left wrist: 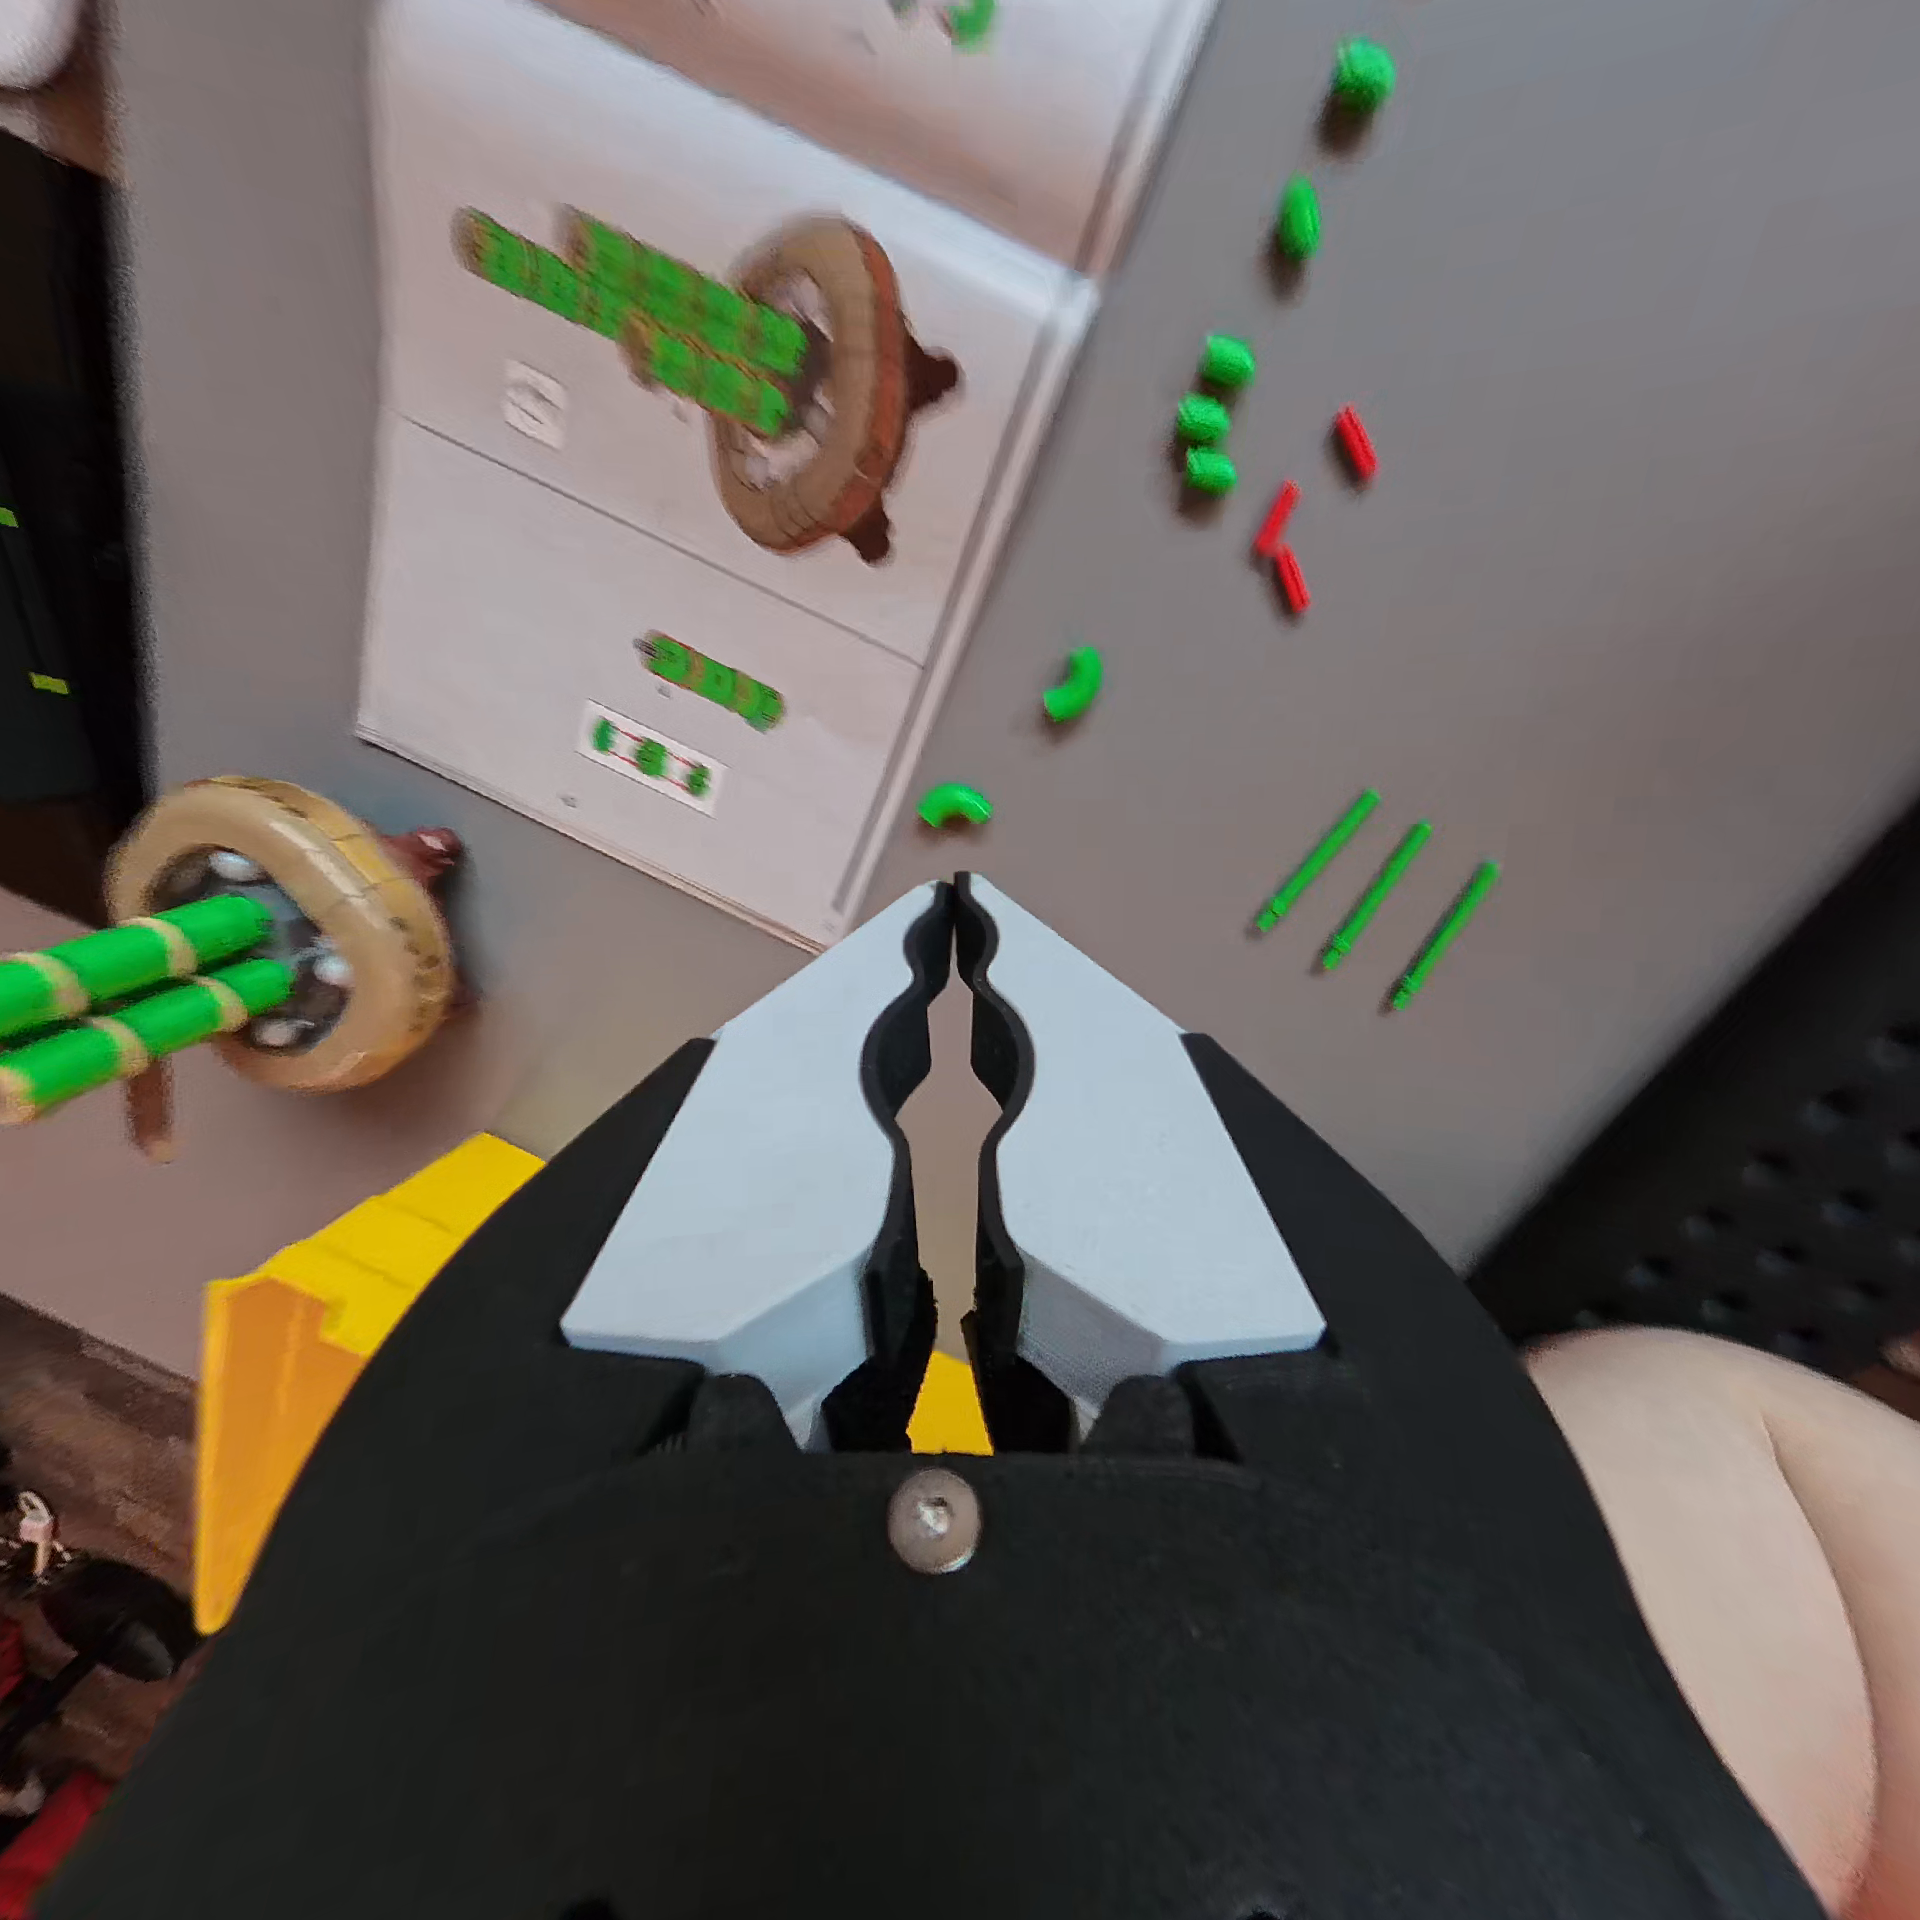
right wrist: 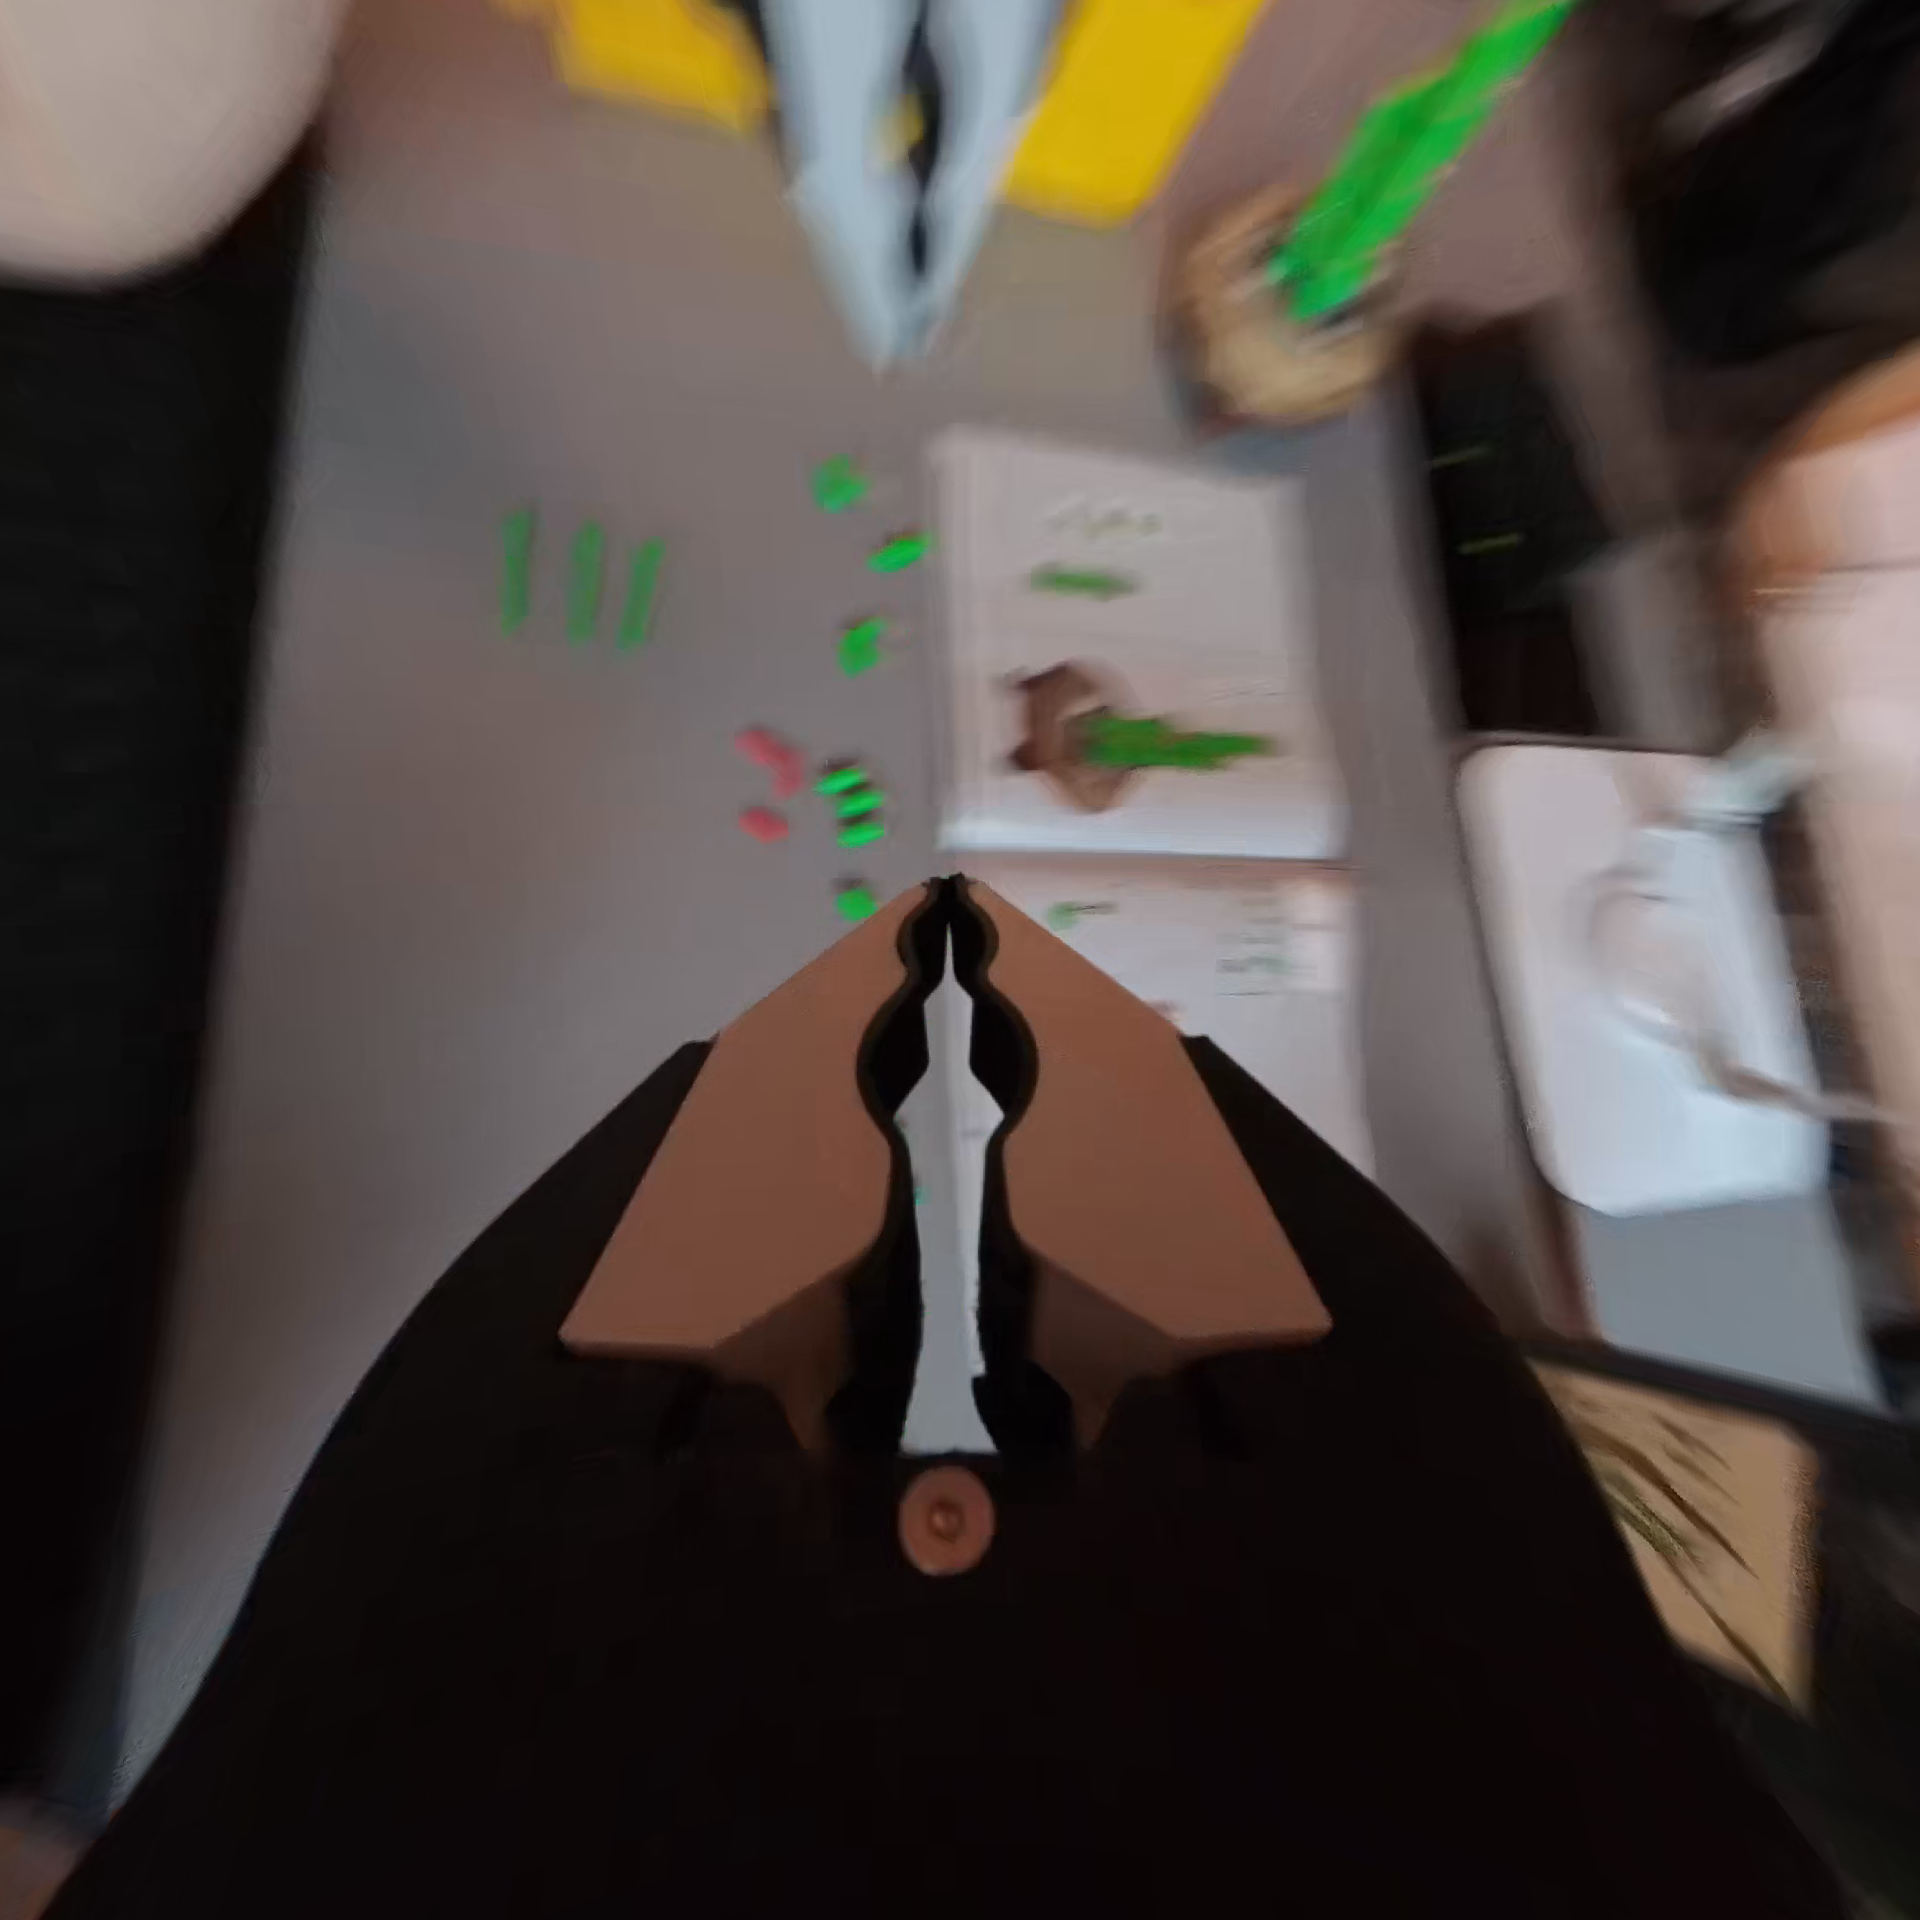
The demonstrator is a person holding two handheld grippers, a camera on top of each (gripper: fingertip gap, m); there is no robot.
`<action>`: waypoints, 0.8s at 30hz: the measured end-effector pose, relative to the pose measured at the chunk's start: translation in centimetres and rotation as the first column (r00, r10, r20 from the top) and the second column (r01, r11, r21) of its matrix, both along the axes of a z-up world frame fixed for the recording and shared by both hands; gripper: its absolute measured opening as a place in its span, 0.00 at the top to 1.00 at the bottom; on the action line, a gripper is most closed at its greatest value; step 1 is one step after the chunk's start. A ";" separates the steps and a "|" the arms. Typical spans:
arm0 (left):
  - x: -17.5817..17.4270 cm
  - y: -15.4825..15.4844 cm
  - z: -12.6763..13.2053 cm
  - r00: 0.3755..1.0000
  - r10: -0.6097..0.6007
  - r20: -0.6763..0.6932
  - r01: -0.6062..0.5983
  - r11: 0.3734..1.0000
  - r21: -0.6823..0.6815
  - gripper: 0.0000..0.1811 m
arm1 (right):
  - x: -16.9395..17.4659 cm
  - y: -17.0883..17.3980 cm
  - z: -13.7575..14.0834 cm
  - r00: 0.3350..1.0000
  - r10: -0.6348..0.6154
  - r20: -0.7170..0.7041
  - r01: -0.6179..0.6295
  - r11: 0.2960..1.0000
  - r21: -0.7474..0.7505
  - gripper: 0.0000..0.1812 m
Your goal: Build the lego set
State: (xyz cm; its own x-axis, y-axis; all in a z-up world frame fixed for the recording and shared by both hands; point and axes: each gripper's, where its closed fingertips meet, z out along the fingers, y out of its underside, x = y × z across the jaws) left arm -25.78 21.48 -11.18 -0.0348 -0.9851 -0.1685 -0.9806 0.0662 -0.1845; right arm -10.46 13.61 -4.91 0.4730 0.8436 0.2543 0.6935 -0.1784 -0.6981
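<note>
My left gripper (left wrist: 956, 883), pale blue fingers, is shut and empty above the grey mat (left wrist: 1558, 520), just below the instruction booklet (left wrist: 675, 520). A partly built model, a tan ring with green stalks (left wrist: 208, 966), lies at the left. Loose parts lie to the right: three green rods (left wrist: 1377, 899), red pins (left wrist: 1288, 540), small green round pieces (left wrist: 1210, 416) and green curved pieces (left wrist: 1070, 686). My right gripper (right wrist: 951, 883), brown fingers, is shut and empty over the booklet's (right wrist: 1132, 665) near edge, in a blurred view. The left gripper (right wrist: 899, 208) faces it across the parts.
A yellow block (left wrist: 312, 1340) sits under the left gripper. A black perforated board (left wrist: 1766, 1143) borders the mat at the right. A white tray-like object (right wrist: 1621, 977) lies beside the booklet. A person's arm (left wrist: 1714, 1558) shows at lower right. There is about 20 centimeters between the tips of the two grippers.
</note>
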 end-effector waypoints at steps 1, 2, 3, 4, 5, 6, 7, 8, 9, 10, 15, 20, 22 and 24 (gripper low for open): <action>1.1 0.5 0.9 0.998 0.004 0.063 -0.006 0.999 0.034 1.00 | 2.7 1.4 3.2 0.989 -0.108 -0.103 0.121 0.984 0.131 1.00; 2.5 0.9 1.8 0.990 -0.002 0.142 -0.006 0.998 0.060 1.00 | 5.8 2.1 5.8 0.960 -0.191 -0.205 0.236 0.945 0.226 1.00; 4.4 1.3 2.9 0.972 -0.014 0.233 -0.008 0.996 0.091 1.00 | 8.9 2.4 7.1 0.927 -0.253 -0.276 0.328 0.905 0.271 1.00; 6.5 1.8 4.1 0.940 -0.018 0.341 -0.026 0.992 0.122 1.00 | 11.4 2.3 6.9 0.905 -0.297 -0.306 0.381 0.885 0.267 0.99; 8.7 2.2 5.4 0.888 -0.013 0.460 -0.055 0.989 0.135 1.00 | 13.3 2.3 5.7 0.891 -0.338 -0.303 0.412 0.883 0.226 0.98; 10.9 2.2 6.4 0.820 -0.007 0.573 -0.072 0.991 0.115 1.00 | 14.8 2.4 3.9 0.883 -0.383 -0.272 0.436 0.884 0.169 0.96; 12.7 1.7 6.8 0.752 -0.001 0.659 -0.055 0.996 0.064 1.00 | 15.8 2.5 2.0 0.879 -0.420 -0.224 0.454 0.882 0.128 0.94; 14.0 1.0 6.5 0.707 0.006 0.708 -0.013 1.000 0.005 1.00 | 16.3 2.6 0.2 0.886 -0.433 -0.169 0.452 0.886 0.101 0.93; 14.8 0.6 5.8 0.687 0.017 0.726 0.019 0.999 -0.042 1.00 | 16.1 2.6 -1.2 0.899 -0.420 -0.119 0.431 0.899 0.081 0.92; 15.2 0.5 5.0 0.681 0.024 0.732 0.043 0.996 -0.073 1.00 | 15.6 2.7 -2.3 0.915 -0.395 -0.084 0.401 0.913 0.072 0.91; 15.7 1.2 4.7 0.599 0.043 0.800 0.067 0.992 -0.103 1.00 | 12.8 4.0 -5.9 0.946 -0.317 -0.060 0.317 0.948 -0.015 0.90; 15.3 1.5 5.8 0.553 0.023 0.833 0.064 0.996 -0.069 1.00 | 11.8 4.2 -7.3 0.958 -0.286 -0.033 0.283 0.957 -0.063 0.92; 15.3 1.5 6.3 0.532 0.016 0.847 0.059 0.997 -0.056 1.00 | 11.9 4.2 -7.2 0.956 -0.292 -0.032 0.289 0.955 -0.074 0.93; 15.5 1.1 6.9 0.500 0.003 0.866 0.069 0.997 -0.043 1.00 | 11.8 4.2 -6.6 0.954 -0.295 -0.057 0.291 0.955 -0.062 0.94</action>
State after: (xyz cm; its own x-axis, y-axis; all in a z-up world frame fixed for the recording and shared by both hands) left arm -10.24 22.60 -4.30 0.0604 -0.9956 -0.0719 -0.3267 0.0483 -0.9439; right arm 1.33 17.79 -11.52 0.7154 0.6766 0.1741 0.5587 -0.4045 -0.7240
